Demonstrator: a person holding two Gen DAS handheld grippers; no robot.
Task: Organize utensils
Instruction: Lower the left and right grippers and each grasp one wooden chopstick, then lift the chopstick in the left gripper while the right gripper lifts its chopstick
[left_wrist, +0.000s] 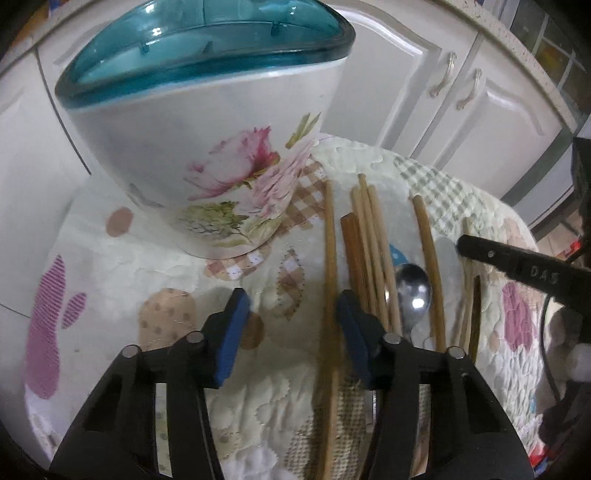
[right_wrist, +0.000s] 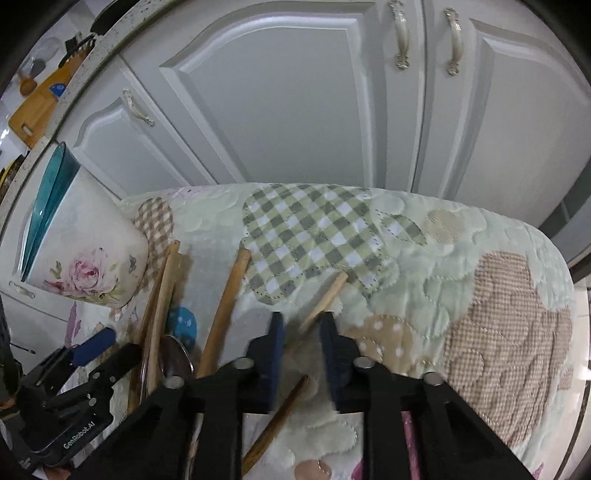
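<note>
Several wooden chopsticks and a metal spoon lie on a quilted cloth. A white holder with a pink rose and a teal rim stands at the back left of them. My left gripper hangs low over the cloth, jaws apart. One chopstick runs between its pads, close to the right one. My right gripper has its jaws narrowly apart around the lower end of a pale chopstick, with a sliver of gap on both sides. A darker stick lies under it.
White cabinet doors with metal handles stand behind the table's far edge. A wooden cutting board leans on the counter at the upper left. The holder and the spoon lie left of my right gripper. The other gripper's black finger reaches in from the right.
</note>
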